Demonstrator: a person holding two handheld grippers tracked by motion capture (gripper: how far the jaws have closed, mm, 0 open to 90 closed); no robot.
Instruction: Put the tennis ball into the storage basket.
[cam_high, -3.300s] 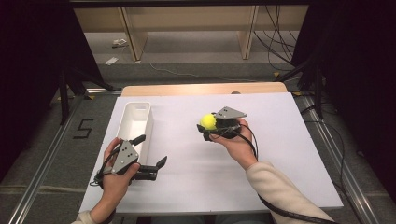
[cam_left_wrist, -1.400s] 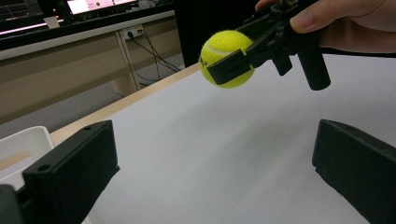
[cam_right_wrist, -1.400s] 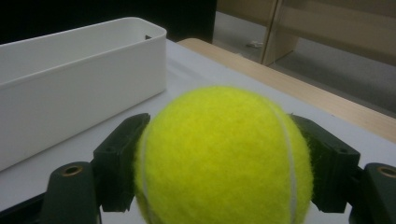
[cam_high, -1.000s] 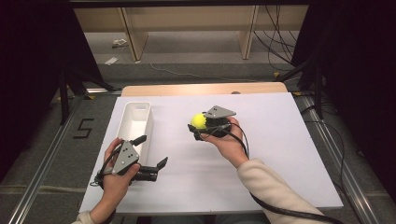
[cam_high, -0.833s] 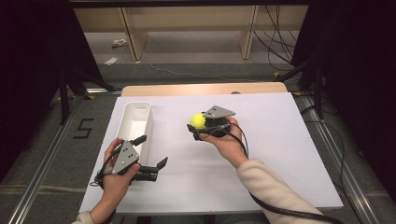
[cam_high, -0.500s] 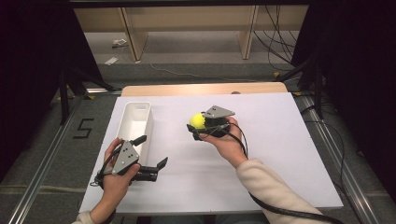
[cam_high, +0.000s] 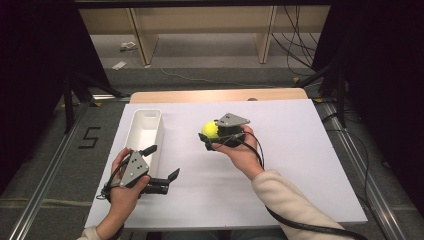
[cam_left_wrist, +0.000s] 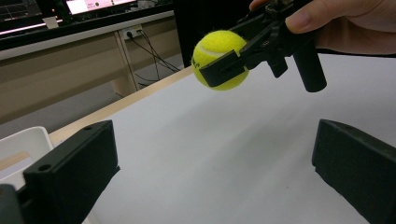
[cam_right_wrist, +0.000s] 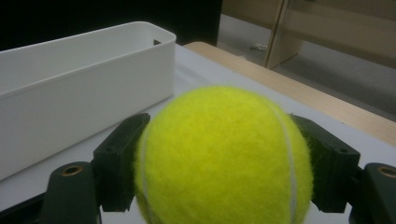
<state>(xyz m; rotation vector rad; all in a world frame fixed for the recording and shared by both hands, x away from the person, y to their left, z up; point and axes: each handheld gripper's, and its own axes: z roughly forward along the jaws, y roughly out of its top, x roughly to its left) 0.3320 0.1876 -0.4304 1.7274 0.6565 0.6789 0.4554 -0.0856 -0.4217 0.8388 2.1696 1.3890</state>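
Your right gripper (cam_high: 212, 136) holds a yellow tennis ball (cam_high: 210, 129) clamped between its two black jaws, lifted clear of the white table (cam_high: 300, 165). In the right gripper view, the ball (cam_right_wrist: 224, 158) sits squarely between the jaws, one pressed against each side, with the seam running down its right half. From above, the ball hangs over the middle of the table, near the far end of the white bin (cam_high: 145, 135) but well off to its right, not over it. In the right gripper view, the bin (cam_right_wrist: 79, 88) lies ahead and to the left of the ball, its long wall facing you.

Your left gripper (cam_high: 162, 167) rests low at the near left part of the table, just beside the bin's near end, with its jaws spread wide and nothing between them. In the left gripper view, those jaws stand far apart at either edge, and you look between them across bare table to the ball (cam_left_wrist: 219, 58) held up by your other gripper (cam_left_wrist: 233, 56), your fingers (cam_left_wrist: 317, 14) wrapped over its top.
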